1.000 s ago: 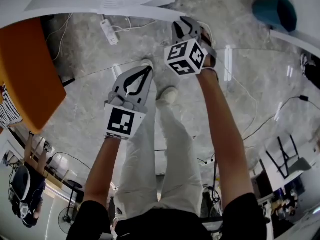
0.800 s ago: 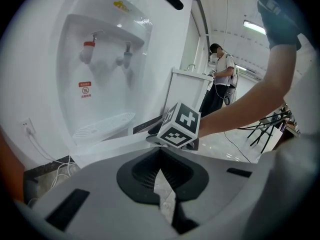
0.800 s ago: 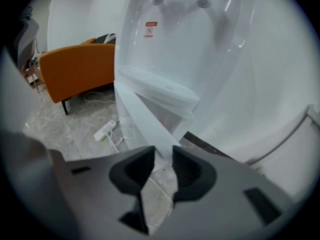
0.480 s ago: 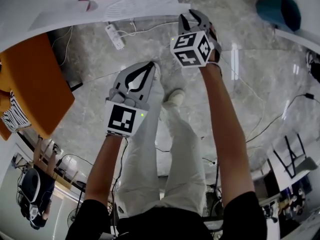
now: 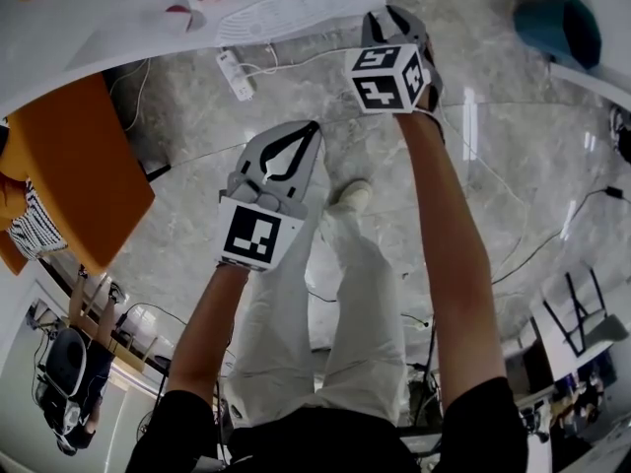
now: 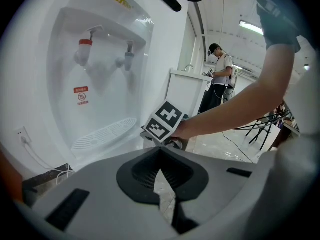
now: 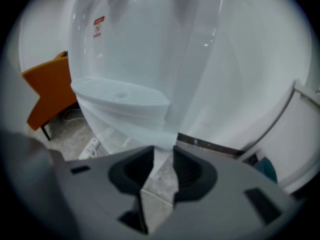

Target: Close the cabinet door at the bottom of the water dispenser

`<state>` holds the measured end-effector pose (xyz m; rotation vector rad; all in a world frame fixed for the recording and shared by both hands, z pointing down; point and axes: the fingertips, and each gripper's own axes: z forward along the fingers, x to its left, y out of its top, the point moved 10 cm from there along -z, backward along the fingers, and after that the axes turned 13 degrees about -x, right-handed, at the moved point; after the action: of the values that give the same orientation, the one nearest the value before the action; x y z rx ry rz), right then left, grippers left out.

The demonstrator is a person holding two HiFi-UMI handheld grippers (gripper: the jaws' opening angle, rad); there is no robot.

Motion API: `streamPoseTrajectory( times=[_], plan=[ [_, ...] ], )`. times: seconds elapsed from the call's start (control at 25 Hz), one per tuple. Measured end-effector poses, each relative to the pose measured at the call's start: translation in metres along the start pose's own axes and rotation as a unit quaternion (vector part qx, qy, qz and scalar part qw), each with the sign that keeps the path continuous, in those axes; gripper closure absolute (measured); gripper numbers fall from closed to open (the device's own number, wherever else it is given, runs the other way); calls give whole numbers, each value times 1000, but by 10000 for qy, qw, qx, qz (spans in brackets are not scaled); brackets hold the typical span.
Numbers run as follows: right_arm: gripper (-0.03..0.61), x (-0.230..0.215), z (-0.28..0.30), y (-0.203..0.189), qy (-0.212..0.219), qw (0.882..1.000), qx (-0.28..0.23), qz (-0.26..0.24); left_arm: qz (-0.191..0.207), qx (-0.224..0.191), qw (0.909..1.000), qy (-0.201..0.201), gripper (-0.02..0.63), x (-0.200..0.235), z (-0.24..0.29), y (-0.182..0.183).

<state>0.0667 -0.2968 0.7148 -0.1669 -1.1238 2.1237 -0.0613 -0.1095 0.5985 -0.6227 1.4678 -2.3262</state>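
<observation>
Low on the water dispenser (image 7: 135, 34), a white edge, probably the cabinet door (image 7: 164, 133), is being faced by the right gripper (image 7: 163, 152), fingers parted and empty; the left gripper (image 6: 160, 151) is being held pinched shut. A flat, steady push is seemingly being called for.

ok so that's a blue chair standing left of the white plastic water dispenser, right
No, the chair is orange, not blue. The right gripper view shows it standing left of the white plastic water dispenser, as you say.
</observation>
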Motion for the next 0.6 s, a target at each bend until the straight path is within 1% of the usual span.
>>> streamPoseTrajectory(
  times=[0.16, 0.36, 0.6],
  plan=[
    [453, -3, 7, 4, -73, 9998, 17, 184, -25, 41, 10000, 48, 603, 6, -3, -2],
    [453, -5, 15, 8, -173, 9995, 48, 260, -15, 76, 10000, 35, 603, 12, -3, -2],
    [430, -4, 25, 11, -149, 9988, 127, 449, -55, 63, 9999, 65, 604, 21, -2, -3]
  ],
)
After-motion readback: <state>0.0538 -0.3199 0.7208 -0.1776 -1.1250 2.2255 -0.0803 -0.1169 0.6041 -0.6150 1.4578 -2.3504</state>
